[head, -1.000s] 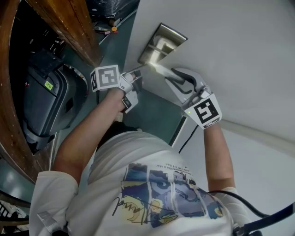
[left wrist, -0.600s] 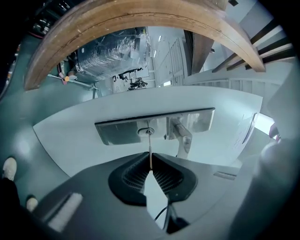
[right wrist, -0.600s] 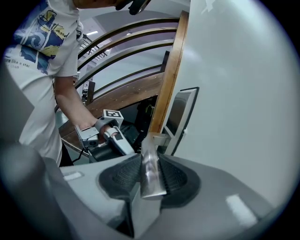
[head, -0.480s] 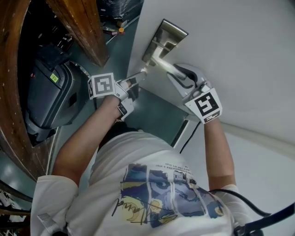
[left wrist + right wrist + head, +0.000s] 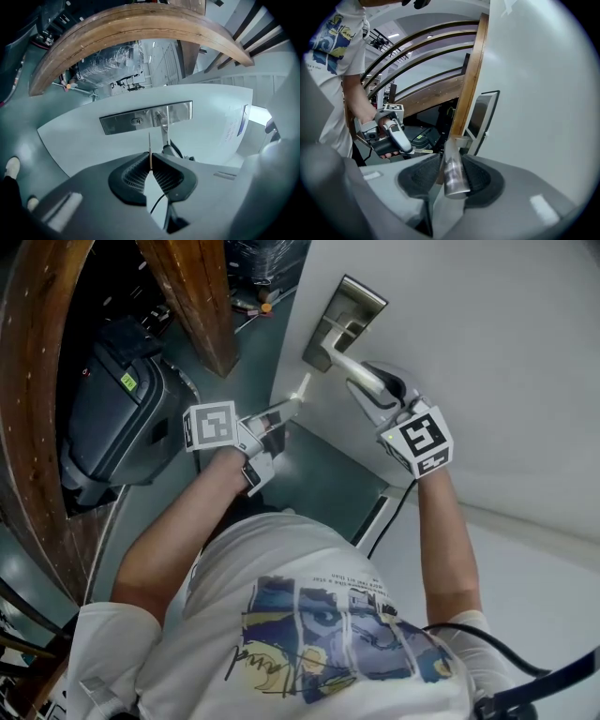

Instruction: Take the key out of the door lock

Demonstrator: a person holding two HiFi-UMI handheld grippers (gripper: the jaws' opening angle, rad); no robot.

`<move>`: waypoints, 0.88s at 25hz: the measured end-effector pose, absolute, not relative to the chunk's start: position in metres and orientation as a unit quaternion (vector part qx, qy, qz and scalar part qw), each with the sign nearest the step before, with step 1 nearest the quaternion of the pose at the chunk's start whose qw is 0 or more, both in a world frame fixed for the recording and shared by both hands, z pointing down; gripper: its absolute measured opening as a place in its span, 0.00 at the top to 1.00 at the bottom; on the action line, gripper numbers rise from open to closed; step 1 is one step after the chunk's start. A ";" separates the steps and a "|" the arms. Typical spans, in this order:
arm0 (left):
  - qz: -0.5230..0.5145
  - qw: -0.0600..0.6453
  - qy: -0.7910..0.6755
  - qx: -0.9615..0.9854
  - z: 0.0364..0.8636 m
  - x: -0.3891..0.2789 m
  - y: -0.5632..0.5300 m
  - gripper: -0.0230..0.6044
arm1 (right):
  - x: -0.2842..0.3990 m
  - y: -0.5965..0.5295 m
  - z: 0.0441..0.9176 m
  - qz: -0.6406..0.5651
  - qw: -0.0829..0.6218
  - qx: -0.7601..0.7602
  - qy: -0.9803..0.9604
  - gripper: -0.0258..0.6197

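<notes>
Clamped on the thin silver key (image 5: 149, 144), the left tool (image 5: 150, 162) should draw straight back, gripping firmly; the right tool (image 5: 451, 164), jaws just opening, sits loose around the steel lever handle (image 5: 453, 180).

Thin metal key (image 5: 150, 149), clear of lock (image 5: 136, 121)
</notes>
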State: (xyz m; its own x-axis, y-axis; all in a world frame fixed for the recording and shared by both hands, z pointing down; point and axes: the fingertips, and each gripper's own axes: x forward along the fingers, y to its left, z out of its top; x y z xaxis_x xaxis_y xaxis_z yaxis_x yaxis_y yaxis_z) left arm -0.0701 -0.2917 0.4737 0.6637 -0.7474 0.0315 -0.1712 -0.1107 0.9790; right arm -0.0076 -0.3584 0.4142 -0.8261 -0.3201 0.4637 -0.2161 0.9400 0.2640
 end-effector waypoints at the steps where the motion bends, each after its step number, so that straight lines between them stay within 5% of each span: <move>1: -0.248 0.578 -0.327 0.705 0.472 -0.069 -0.288 0.92 | -0.007 -0.358 0.414 -0.099 0.258 0.142 -0.951 0.74; 5: -0.248 0.567 -0.334 0.711 0.466 -0.068 -0.273 0.92 | -0.002 -0.357 0.413 -0.095 0.254 0.158 -0.950 0.67; 22: -0.189 0.491 -0.400 0.751 0.435 -0.054 -0.194 0.92 | 0.073 -0.283 0.394 -0.074 0.216 0.213 -0.950 0.67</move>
